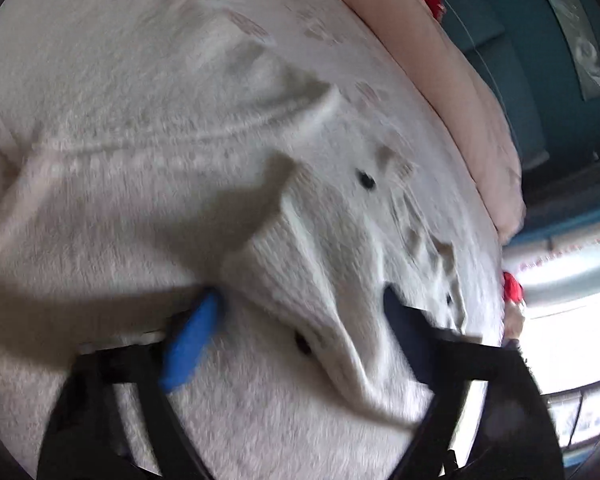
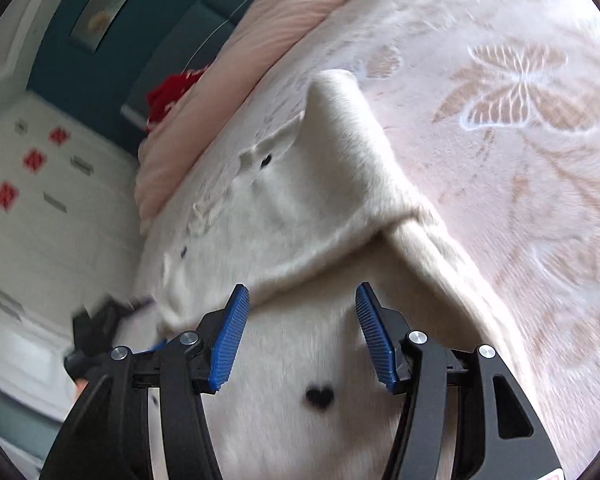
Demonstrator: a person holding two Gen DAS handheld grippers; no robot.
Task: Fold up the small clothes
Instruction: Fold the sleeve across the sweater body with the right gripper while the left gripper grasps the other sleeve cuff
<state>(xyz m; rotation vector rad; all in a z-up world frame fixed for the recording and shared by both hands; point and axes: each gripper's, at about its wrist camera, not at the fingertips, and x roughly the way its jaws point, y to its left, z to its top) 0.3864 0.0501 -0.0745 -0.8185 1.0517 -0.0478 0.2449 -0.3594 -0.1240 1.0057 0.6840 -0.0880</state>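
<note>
Scene: a small white fleece garment (image 2: 300, 208) with black heart-shaped buttons (image 2: 320, 397) lies on a pale blanket with a butterfly pattern (image 2: 520, 88) covering a bed, near the bed's edge, mid-fold

Left gripper (image 1: 300, 332): jaws spread wide to either side of a raised ridge of the garment's edge, not visibly pinching it; motion blur leaves actual contact uncertain

Right gripper (image 2: 302, 336): jaws apart and holding nothing, poised just over the garment's body below a turned-over flap

Why so: the flap appears laid across the body as a first fold; both tools seem placed to gather the next section

Orientation: the long axis seems to run from the right gripper away toward the pink pillow (image 2: 236, 80) at the bed's far edge, the peaked corner pointing that way

Background: a red item (image 2: 168, 96) beside the pillow
</note>
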